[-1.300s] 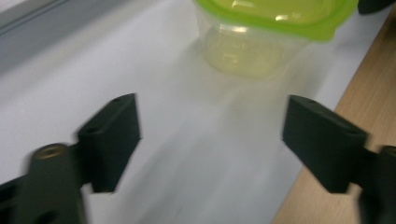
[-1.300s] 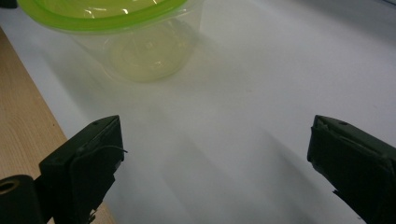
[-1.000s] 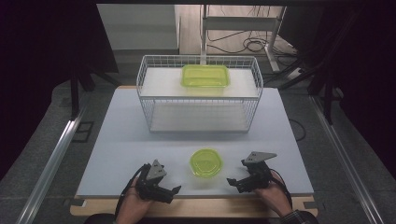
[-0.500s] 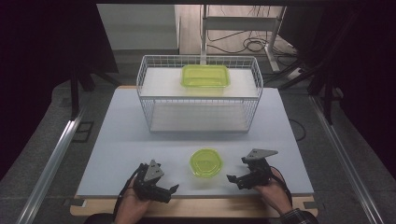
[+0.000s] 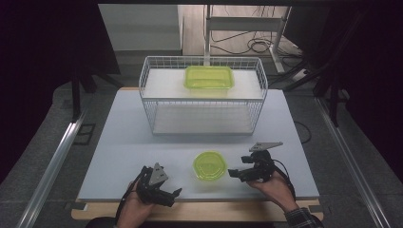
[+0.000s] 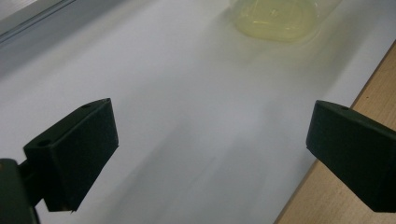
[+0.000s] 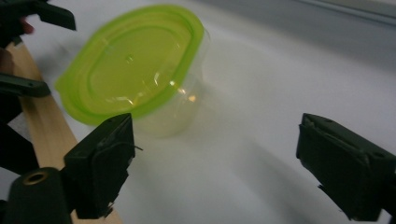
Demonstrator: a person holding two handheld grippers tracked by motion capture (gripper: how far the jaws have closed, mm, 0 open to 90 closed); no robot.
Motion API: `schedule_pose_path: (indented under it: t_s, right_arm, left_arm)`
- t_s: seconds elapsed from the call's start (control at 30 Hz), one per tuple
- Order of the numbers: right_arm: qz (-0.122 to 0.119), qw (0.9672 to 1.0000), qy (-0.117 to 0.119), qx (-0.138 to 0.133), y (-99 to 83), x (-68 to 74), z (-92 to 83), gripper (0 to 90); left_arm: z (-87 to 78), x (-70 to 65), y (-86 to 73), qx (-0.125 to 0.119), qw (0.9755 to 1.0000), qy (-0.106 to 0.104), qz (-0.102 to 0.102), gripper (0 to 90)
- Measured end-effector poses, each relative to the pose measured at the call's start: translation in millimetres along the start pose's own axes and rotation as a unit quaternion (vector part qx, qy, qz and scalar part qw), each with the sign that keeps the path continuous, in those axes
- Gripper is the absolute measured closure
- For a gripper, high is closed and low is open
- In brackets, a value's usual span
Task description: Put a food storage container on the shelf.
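A round clear container with a green lid [image 5: 209, 165] stands on the white table [image 5: 123, 142] near its front edge. My right gripper [image 5: 236, 167] hovers just right of it, pointing left at it. Its jaws are open and have just been closing a little, with nothing between them. In the right gripper view the container [image 7: 133, 70] sits ahead of the right gripper [image 7: 215, 154], beyond the jaw on the left of the picture. My left gripper [image 5: 172, 195] is open, low at the front edge, left of the container. The left gripper [image 6: 212, 135] sees the container [image 6: 278, 18] blurred and farther off.
A white wire basket [image 5: 203, 97] stands at the back of the table, with a rectangular green-lidded container [image 5: 209, 77] on its upper shelf. A wooden strip [image 5: 199, 211] runs along the table's front edge. Dark floor and metal rails flank the table.
My right gripper has shifted a little up and toward the round container. The left gripper and the container have stayed put.
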State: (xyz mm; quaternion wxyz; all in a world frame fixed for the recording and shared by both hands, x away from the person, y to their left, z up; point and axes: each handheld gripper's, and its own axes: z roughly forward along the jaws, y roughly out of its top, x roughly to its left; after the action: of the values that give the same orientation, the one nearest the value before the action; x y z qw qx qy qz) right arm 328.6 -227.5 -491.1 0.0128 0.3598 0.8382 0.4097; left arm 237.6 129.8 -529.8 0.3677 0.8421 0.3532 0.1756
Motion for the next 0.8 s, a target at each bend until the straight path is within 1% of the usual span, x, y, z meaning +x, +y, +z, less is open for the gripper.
schedule_pose_path:
  t_s: [0.07, 0.13, 0.17, 0.23, 0.33, 0.37, 0.53, 0.57, 0.63, 0.73, 0.8]
  right_arm:
    - [0.002, 0.9999, 0.004, -0.009, 5.4, -1.2, -1.8, 18.8]
    - [0.009, 0.9998, 0.009, -0.015, 11.8, -3.3, -3.0, 24.1]
    - [0.012, 0.9996, 0.014, -0.019, 16.0, -4.9, -2.9, 28.4]
    - [0.013, 0.9995, 0.024, -0.013, 22.0, -6.9, -0.8, 33.0]
    - [0.018, 0.9989, 0.042, -0.003, 31.4, -8.4, 7.0, 40.6]
    - [0.024, 0.9983, 0.052, 0.006, 34.8, -9.0, 11.4, 41.9]
    - [0.036, 0.9965, 0.069, 0.032, 42.4, -11.4, 26.2, 50.3]
    - [0.045, 0.9954, 0.074, 0.041, 43.3, -13.2, 29.4, 52.6]
    - [0.055, 0.9942, 0.081, 0.045, 43.6, -15.5, 31.7, 55.3]
    - [0.077, 0.9904, 0.103, 0.053, 44.0, -20.4, 35.6, 59.4]
    - [0.088, 0.9883, 0.108, 0.062, 44.0, -21.5, 37.6, 63.2]
  left_arm:
    - [-0.1, 0.0, -0.1, -0.001, 1.0000, 0.002, 0.000, 2.1]
    - [-0.4, 0.2, -0.2, -0.001, 1.0000, 0.002, 0.000, 2.1]
    - [-0.3, 0.2, -0.3, -0.001, 1.0000, 0.003, 0.001, 2.1]
    - [-0.1, 0.3, -0.4, 0.000, 1.0000, 0.004, 0.003, 2.0]
    - [0.1, -0.1, -0.5, 0.002, 1.0000, 0.007, 0.006, 2.0]
    - [0.1, -0.2, -0.6, 0.003, 0.9999, 0.007, 0.007, 2.0]
    - [0.2, -0.3, -0.9, 0.006, 0.9999, 0.009, 0.011, 2.0]
    - [0.3, -0.5, -0.9, 0.006, 0.9999, 0.009, 0.012, 2.0]
    - [0.5, -1.0, -0.8, 0.005, 0.9999, 0.009, 0.012, 2.0]
    - [0.7, -1.2, -0.8, 0.007, 0.9998, 0.010, 0.014, 2.0]
    - [0.8, -1.6, -0.7, 0.007, 0.9998, 0.010, 0.014, 2.0]
